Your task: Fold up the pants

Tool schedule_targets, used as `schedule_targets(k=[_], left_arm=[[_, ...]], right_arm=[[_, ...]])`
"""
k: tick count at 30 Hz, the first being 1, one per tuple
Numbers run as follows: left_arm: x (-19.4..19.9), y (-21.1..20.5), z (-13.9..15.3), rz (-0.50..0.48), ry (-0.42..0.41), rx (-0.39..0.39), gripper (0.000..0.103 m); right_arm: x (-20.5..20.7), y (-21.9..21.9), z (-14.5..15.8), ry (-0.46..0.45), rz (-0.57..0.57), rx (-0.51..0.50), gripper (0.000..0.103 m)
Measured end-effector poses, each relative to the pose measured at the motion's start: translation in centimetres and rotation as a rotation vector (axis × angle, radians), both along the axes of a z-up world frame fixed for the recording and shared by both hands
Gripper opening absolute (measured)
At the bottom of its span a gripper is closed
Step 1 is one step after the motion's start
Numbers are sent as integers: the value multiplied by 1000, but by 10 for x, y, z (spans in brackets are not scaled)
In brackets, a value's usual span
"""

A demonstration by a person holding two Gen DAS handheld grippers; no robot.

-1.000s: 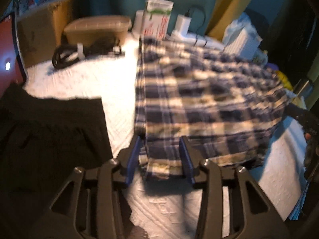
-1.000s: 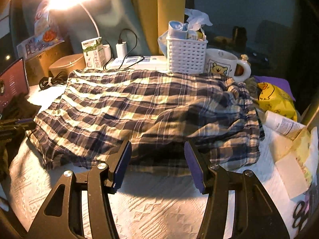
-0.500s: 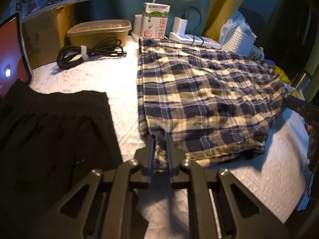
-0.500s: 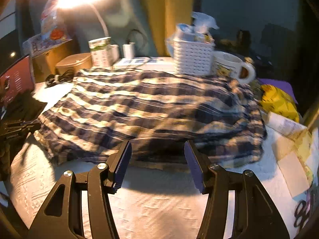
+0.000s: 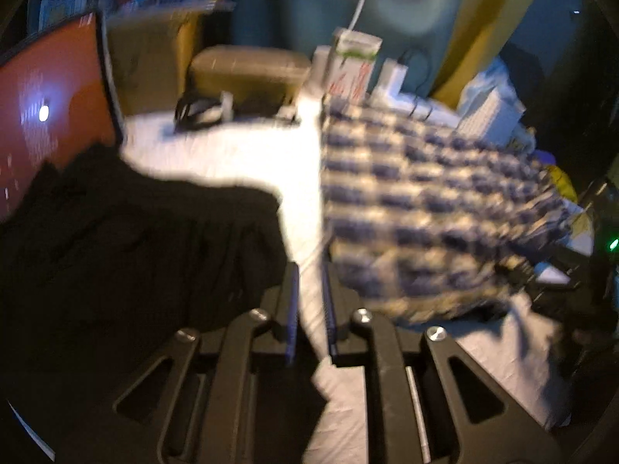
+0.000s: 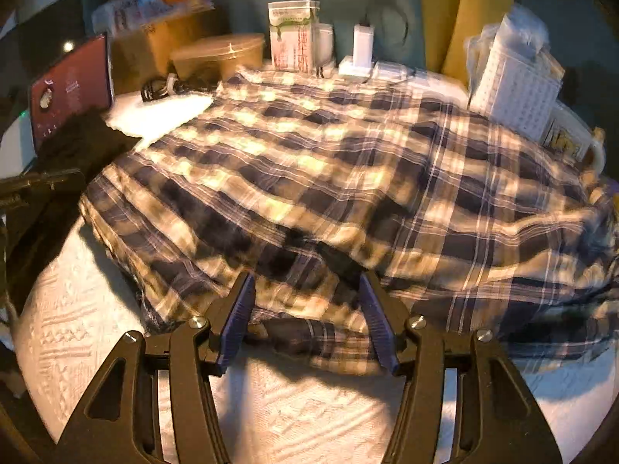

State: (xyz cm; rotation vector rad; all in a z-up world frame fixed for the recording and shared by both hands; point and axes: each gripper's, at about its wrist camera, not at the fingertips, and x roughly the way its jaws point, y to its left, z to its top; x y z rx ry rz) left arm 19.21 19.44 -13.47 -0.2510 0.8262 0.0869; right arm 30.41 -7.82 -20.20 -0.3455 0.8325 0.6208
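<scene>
The blue and cream plaid pants (image 6: 329, 162) lie spread on the white textured cover (image 6: 309, 406). My right gripper (image 6: 307, 276) is open. Its fingers straddle a fold of the pants' near edge, and the pads stand apart from the cloth. The left wrist view is blurred; there the pants (image 5: 418, 201) lie to the right. My left gripper (image 5: 311, 266) has its jaws nearly together, with only white cover showing in the slit. The plaid corner meets its right fingertip, and I cannot tell whether cloth is pinched. From the right wrist view, the left gripper (image 6: 42, 185) sits at the pants' left corner.
A black garment (image 5: 135, 251) lies left of the pants, beside a red screen (image 5: 50, 116). Along the back stand a brown lidded box (image 6: 220, 54), a coiled cable (image 6: 162, 87), a carton (image 6: 292, 34), a charger (image 6: 363, 46), a white basket (image 6: 514, 89) and a mug (image 6: 572, 139).
My left gripper shut on the pants' near left hem, then rose; plaid no longer shows between its jaws. My right gripper moved in low until the pants' near edge lay between its open fingers.
</scene>
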Motion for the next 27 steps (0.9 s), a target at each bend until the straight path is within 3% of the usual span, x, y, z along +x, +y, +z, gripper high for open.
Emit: schedule_targets(k=[4,9,13,15,18,20,27], left_arm=[[22,-23,16,-76,-51,28,13],[67,-72,9,-221,-22,19,14],[87,-105,-7,-292,25,7,14],[94,-116,-19,-309,61,12,14],[101,-122,-37,-301,117,18,14],[100,-120,-37,-295,101,12,14],[89,-112,-36,-273,106,34,13]], right_arm=[[-2,-16,4,16,0,21,59],[-8,-45,36,-72,-13,49,59],[14,-73,59,-149,-75,74,59],[29,-86,57,-149,-99,64,59],[56,-106,34,-74,-170,8,59],[64,-118,19,-24,-212,-17,59],[45,-159,16,-25,-240,-18,59]])
